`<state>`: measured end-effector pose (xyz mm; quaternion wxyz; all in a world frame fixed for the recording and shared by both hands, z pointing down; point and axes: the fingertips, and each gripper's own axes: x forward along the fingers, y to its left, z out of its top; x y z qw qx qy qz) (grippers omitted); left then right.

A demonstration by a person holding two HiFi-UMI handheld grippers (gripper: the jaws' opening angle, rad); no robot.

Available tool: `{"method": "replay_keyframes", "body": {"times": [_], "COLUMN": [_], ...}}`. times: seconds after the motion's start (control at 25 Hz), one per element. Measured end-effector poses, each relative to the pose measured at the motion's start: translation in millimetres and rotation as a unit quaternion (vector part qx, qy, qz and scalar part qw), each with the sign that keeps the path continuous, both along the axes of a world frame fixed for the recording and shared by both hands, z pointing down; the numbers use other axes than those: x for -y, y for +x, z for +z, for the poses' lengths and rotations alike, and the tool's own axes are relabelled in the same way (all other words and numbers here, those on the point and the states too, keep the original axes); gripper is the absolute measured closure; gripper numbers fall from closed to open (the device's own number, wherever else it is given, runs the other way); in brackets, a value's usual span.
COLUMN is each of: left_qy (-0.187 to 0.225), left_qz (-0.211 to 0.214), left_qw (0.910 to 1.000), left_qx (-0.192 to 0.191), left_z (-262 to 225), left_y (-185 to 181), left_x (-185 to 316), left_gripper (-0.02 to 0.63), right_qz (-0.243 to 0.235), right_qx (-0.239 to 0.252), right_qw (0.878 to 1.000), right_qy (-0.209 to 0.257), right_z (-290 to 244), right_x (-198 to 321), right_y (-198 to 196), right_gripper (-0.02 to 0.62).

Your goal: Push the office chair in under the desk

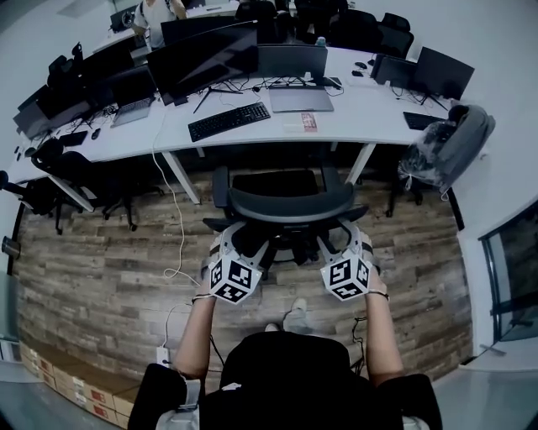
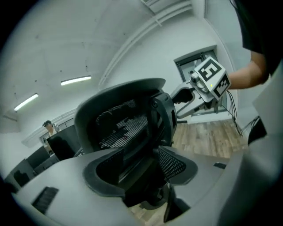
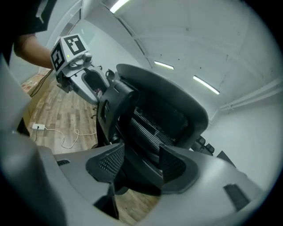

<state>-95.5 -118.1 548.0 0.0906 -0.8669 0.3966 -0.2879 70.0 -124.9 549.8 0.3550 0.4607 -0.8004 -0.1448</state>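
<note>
The black mesh office chair (image 1: 290, 204) stands on the wood floor with its seat toward the white desk (image 1: 353, 117), backrest toward me. My left gripper (image 1: 242, 239) is at the backrest's left edge and my right gripper (image 1: 340, 239) at its right edge. In the left gripper view the left gripper (image 2: 139, 172) has its jaws apart, with the chair's back frame (image 2: 128, 119) between them. The right gripper (image 3: 139, 165) likewise stands open around the chair's back frame (image 3: 163, 114). I see no pad pressing on the chair.
On the desk lie a keyboard (image 1: 229, 120), a laptop (image 1: 300, 99) and several monitors. A grey bag (image 1: 450, 147) hangs on a chair at the right; another dark chair (image 1: 76, 172) stands left. A white cable (image 1: 172, 252) trails over the floor. A person (image 1: 155, 17) is at the far desks.
</note>
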Motion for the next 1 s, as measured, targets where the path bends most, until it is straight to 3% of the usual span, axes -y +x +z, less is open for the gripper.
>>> {"method": "replay_keyframes", "body": {"times": [0.16,0.28,0.44,0.56,0.72,1.0], "left_qy": [0.006,0.009,0.007,0.011,-0.009,-0.007], "left_qz": [0.020,0.024,0.022,0.020,0.024,0.028], "left_qw": [0.9986,0.9962,0.9918,0.9863,0.9881,0.9889], "left_qx": [0.048,0.084,0.126,0.163,0.152,0.146], "left_z": [11.0,21.1,34.5,42.7,48.2,49.1], "left_y": [8.4,13.3,15.6,14.0,13.8,14.2], "left_x": [13.8,23.9,35.8,45.9,52.6,62.7], "left_gripper": [0.302,0.286,0.273,0.273,0.263,0.249], "right_qz": [-0.022,-0.034,-0.053,-0.060,-0.076,-0.107], "right_qx": [-0.029,-0.050,-0.114,-0.127,-0.126,-0.125], "right_qw": [0.999,0.998,0.992,0.990,0.989,0.986], "right_qy": [-0.007,-0.018,-0.018,-0.013,-0.008,-0.015], "right_z": [13.3,24.8,41.4,46.5,46.9,49.8], "right_x": [15.5,27.0,36.9,44.6,49.2,59.2], "right_y": [1.1,3.0,6.5,6.2,4.3,1.6], "right_gripper": [0.321,0.304,0.293,0.293,0.288,0.279]}}
